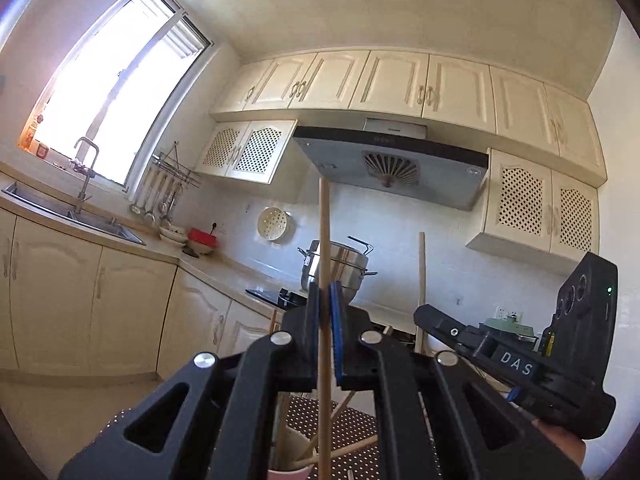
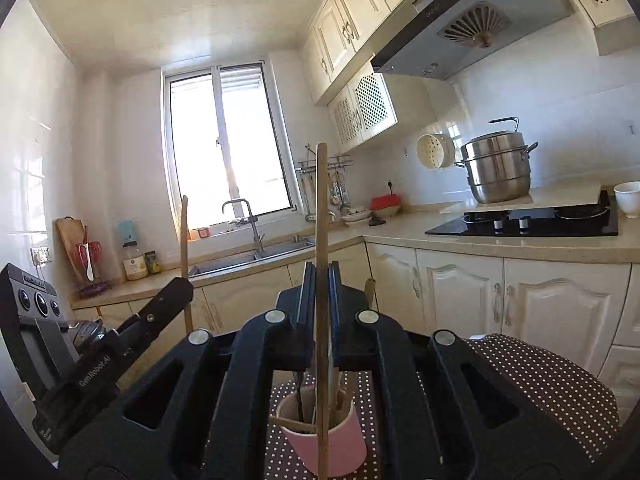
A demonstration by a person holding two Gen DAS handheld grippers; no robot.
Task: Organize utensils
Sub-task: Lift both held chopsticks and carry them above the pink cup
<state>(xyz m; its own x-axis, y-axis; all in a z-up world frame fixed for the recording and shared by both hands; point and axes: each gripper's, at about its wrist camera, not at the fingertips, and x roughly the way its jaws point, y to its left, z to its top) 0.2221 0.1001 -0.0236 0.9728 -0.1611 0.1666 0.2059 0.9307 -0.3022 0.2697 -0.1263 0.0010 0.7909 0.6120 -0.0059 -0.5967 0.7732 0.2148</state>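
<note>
Kitchen, daylight from the window (image 2: 228,148). Left hand-held gripper (image 1: 325,300) pinches a pale wooden chopstick (image 1: 324,280) between its blue pads, jaws nearly together; the stick stands about upright, running well above the fingertips and down below them toward the cup. Right hand-held gripper (image 2: 321,280) does the same with a second chopstick (image 2: 321,240), also upright, jaws drawn in tight on it. Both grippers are held up off the table, side by side and apart; each shows in the other's view, the right one at the right edge of the left camera, the left one at the lower left of the right camera, its stick rising above it. Below them a pink cup (image 2: 336,440) stands on a brown, white-dotted tablecloth (image 2: 532,380); several more chopsticks and a dark-handled utensil lean inside it at different angles. The lower end of the right gripper's chopstick passes in front of the cup; whether it touches the cup I cannot tell. Behind, cream cabinets (image 2: 460,292) carry a counter with a sink and tap (image 2: 248,220), a black hob (image 2: 524,224), and a stacked steel steamer pot (image 2: 498,168) under the range hood (image 2: 480,20). A white cup (image 2: 628,198) stands at the far right of the counter.
</note>
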